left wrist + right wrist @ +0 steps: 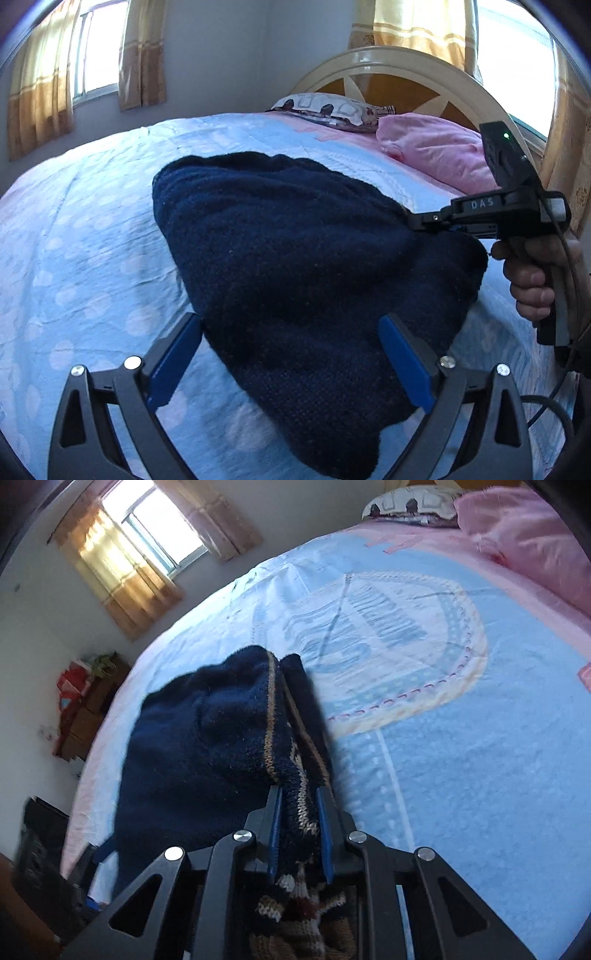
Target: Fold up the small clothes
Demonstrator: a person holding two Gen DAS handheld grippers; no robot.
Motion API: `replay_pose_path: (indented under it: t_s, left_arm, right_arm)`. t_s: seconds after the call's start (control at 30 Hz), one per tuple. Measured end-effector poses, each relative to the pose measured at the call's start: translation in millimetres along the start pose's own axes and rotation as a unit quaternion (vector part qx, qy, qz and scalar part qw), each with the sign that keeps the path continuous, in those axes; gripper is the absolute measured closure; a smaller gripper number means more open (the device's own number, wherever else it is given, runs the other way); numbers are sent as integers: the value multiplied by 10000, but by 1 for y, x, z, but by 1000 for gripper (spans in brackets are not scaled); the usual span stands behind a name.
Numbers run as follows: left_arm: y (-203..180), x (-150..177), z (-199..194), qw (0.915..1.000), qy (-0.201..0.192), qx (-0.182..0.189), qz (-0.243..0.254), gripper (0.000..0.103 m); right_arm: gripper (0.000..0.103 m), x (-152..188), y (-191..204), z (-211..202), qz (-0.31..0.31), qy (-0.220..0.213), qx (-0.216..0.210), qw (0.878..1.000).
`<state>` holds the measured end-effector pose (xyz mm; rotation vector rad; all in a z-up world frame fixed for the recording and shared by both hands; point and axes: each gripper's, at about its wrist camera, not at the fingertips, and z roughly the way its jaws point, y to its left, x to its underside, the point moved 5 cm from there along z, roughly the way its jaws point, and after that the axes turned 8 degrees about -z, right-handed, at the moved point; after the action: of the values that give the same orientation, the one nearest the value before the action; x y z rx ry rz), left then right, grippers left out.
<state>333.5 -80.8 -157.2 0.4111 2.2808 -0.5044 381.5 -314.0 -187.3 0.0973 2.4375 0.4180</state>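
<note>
A navy knitted sweater (295,240) lies bunched on the bed, partly lifted at its right side. My left gripper (290,321) stands wide open at the sweater's near edge, with the dark knit lying between its blue pads (173,362) and neither pad pressing on it. My right gripper (297,794) is shut on the sweater (207,738) along a tan-striped patterned edge, which bunches up behind the pads. In the left wrist view the right gripper (417,221) bites the sweater's right edge, held by a person's hand (532,280).
The bed carries a light blue sheet (461,757) with a printed emblem. A pink blanket (436,151) and a patterned pillow (328,109) lie by the round headboard (399,66). Curtained windows (159,535) line the walls. Boxes with red items (81,701) stand beyond the bed.
</note>
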Motion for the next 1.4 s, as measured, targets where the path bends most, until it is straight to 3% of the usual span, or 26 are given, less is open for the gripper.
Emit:
replay_pose_path:
  t_s: [0.13,0.2,0.27,0.3,0.5,0.57,0.63,0.7,0.73,0.8,0.93,1.0,1.07,1.23,1.33,1.4]
  left_arm:
    - [10,0,4,9993,132,149,-308,2]
    - [12,1,4,9987,143,238,-417,2]
    - [13,2,3,9983,123,304,-483,2]
    - [12,2,3,9981,127,337,-502,2]
    - [12,3,7,9981,181,288,-507,0]
    - [12,4,9,9984,239,153,-490,0]
    - [10,4,10,9985,255,156,-455,0]
    - [10,4,10,9984,243,203,-465,0]
    - [10,4,10,9982,245,238,-485,0]
    - [13,5,10,9977,276,301,-549,0]
    - [17,5,12,9967,307,394,-642,0]
    - [16,6,12,9970,319,384,-595,0]
    - [15,6,12,9971,319,387,-579,0]
    - [18,5,11,9964,310,427,-669,0]
    - [18,6,10,9965,297,404,-664,0]
    - [17,7,11,9968,288,378,-644,0]
  right_arm:
    - [83,-9,11,4,-514,73,263,9983]
    - [73,-20,17,1,-758,113,282,9967]
    - [45,-38,26,-2,-1083,103,291,9936]
    - [42,-49,31,-1,-1239,89,245,9920]
    - [42,-101,32,40,-1351,185,223,9904]
    - [42,-109,26,57,-1078,245,178,9937]
    - [42,-109,18,80,-700,619,-53,9956]
    - [58,-106,11,96,-521,811,-127,9953]
    - [95,-105,11,96,-542,796,-191,9952]
    - [96,-105,12,89,-550,657,-222,9961]
    - [96,-107,-3,75,-549,263,241,9979]
    - [96,-100,-14,89,-302,504,200,9981]
    - [96,-95,-11,91,-431,522,128,9976]
    - [88,-88,1,46,-691,244,229,9970]
    - [88,-69,28,-6,-1277,-161,-189,9915]
    - [70,-47,49,-36,-1629,-248,-770,9833]
